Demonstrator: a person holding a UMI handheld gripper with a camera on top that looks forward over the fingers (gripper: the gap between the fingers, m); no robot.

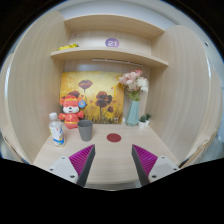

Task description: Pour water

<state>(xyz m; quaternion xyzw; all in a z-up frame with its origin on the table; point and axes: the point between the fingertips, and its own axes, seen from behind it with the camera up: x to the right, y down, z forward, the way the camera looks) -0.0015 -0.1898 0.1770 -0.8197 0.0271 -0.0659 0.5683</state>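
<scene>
A small white bottle [57,129] with a pink label stands on the wooden desk [110,150] at the left, ahead of my left finger. A grey cup [85,129] stands just to its right, in front of an orange plush toy [70,110]. A dark red round coaster [114,137] lies on the desk beyond the fingers, near the middle. My gripper [113,160] is open, its magenta pads [82,158] spread wide with nothing between them, well short of the bottle and cup.
A light blue vase with pink flowers [133,100] stands at the back right. A flower picture [96,98] leans on the back wall. Above it a shelf [105,55] holds a small yellow thing and a purple round one. Wooden side walls close in the nook.
</scene>
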